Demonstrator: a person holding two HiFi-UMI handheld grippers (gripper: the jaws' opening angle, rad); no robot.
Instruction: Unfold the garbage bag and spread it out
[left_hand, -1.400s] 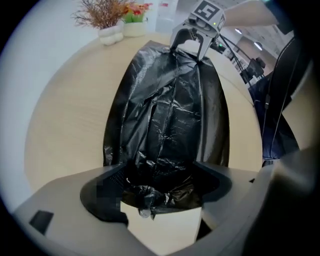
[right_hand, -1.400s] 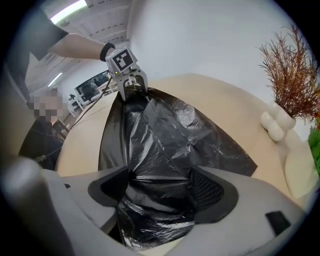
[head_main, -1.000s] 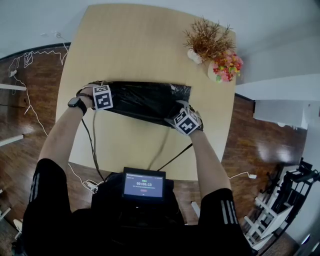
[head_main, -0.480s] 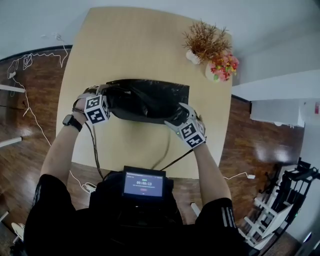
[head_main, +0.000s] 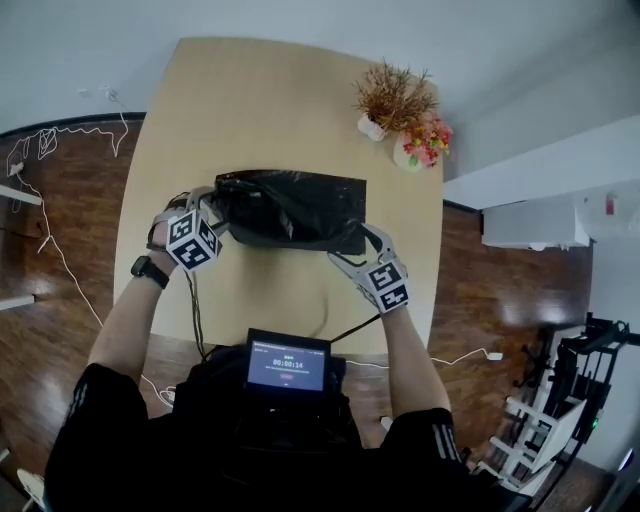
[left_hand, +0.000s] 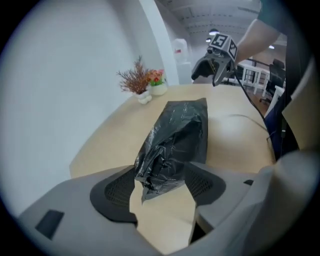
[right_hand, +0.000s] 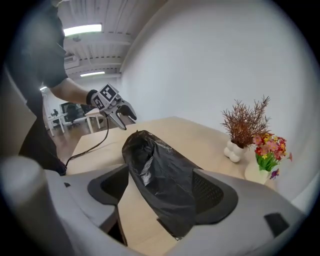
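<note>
A black garbage bag (head_main: 290, 205) lies crumpled in a band across the middle of the wooden table (head_main: 270, 90). My left gripper (head_main: 222, 208) is at its left end. In the left gripper view the jaws (left_hand: 160, 177) are closing, with the bag's bunched end (left_hand: 172, 145) between the pads and table showing in the gap. My right gripper (head_main: 356, 242) is at the bag's right near corner. In the right gripper view (right_hand: 160, 185) the bag (right_hand: 160, 170) fills the space between the pads and hangs below them. Each gripper view shows the other gripper far off: the right (left_hand: 215, 62), the left (right_hand: 117, 112).
A white vase of dried twigs (head_main: 385, 100) and a pot of bright flowers (head_main: 420, 145) stand at the table's far right. Cables run from the grippers over the near edge. A small screen (head_main: 290, 365) hangs at the person's chest. Wooden floor surrounds the table.
Both grippers have drawn back toward the near edge. The bag's band looks shorter and more bunched, and its left end is crumpled up at the left jaws.
</note>
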